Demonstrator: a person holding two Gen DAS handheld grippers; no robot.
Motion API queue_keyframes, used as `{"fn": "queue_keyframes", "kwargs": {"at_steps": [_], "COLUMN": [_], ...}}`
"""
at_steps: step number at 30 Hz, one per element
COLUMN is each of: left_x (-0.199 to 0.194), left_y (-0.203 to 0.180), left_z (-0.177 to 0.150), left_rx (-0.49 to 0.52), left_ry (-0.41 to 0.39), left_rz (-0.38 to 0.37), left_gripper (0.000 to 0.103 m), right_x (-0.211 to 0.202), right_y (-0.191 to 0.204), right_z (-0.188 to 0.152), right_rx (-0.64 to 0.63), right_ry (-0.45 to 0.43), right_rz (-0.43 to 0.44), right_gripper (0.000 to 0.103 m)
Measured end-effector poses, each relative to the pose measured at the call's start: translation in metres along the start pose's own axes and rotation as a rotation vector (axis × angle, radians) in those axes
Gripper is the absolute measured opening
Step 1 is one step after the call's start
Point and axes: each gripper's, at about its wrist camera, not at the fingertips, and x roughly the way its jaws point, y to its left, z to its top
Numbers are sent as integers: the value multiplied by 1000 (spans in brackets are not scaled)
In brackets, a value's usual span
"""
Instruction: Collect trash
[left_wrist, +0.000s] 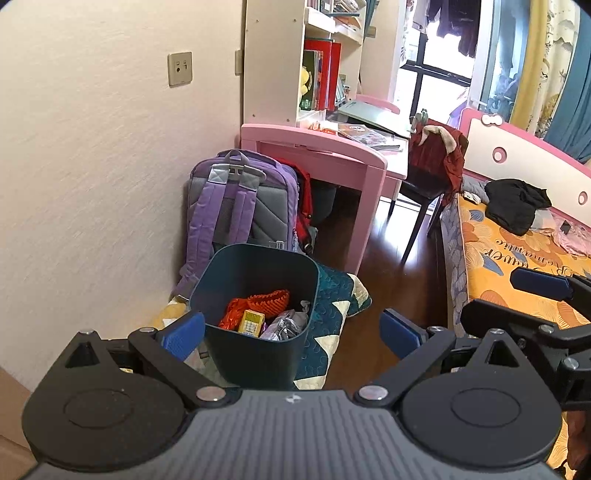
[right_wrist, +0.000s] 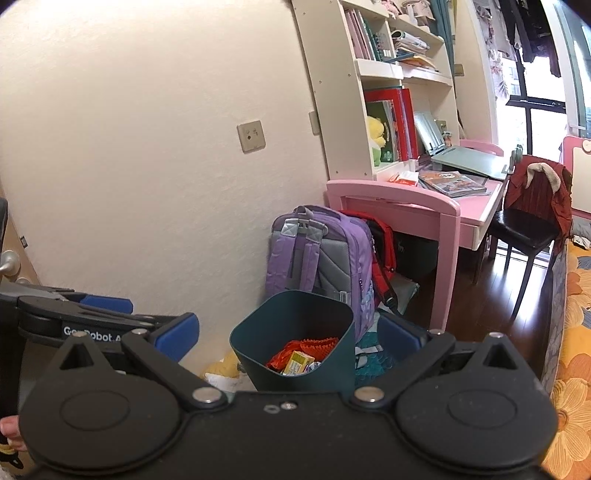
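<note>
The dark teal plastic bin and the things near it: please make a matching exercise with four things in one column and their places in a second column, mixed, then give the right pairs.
Things
1. dark teal plastic bin
2. purple fabric backpack
3. dark red jacket
4. black bundle of clothing

Places
A. draped over the back of the black chair
B. leaning against the cream wall, beside the pink wooden desk
C. lying on the orange flowered bed cover
D. standing on the patterned quilt on the floor

Pairs: 1-D, 2-B, 3-A, 4-C
</note>
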Motion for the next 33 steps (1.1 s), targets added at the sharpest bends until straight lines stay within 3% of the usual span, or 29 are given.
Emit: {"fn": "queue_keyframes", "kwargs": {"at_steps": [11,33], "left_x": [-7,-2], "left_y": [5,53], "left_z": [4,19], "left_rx": [16,26], "left_ry": [-18,-1], "left_rz": [-16,-74], "left_gripper": [101,101], "right_x": [-1,26], "right_y": [4,37], "right_z": [1,9], "right_rx": [25,35], "right_ry": [0,4], "right_rz": [-32,-105], "right_gripper": [103,103]}}
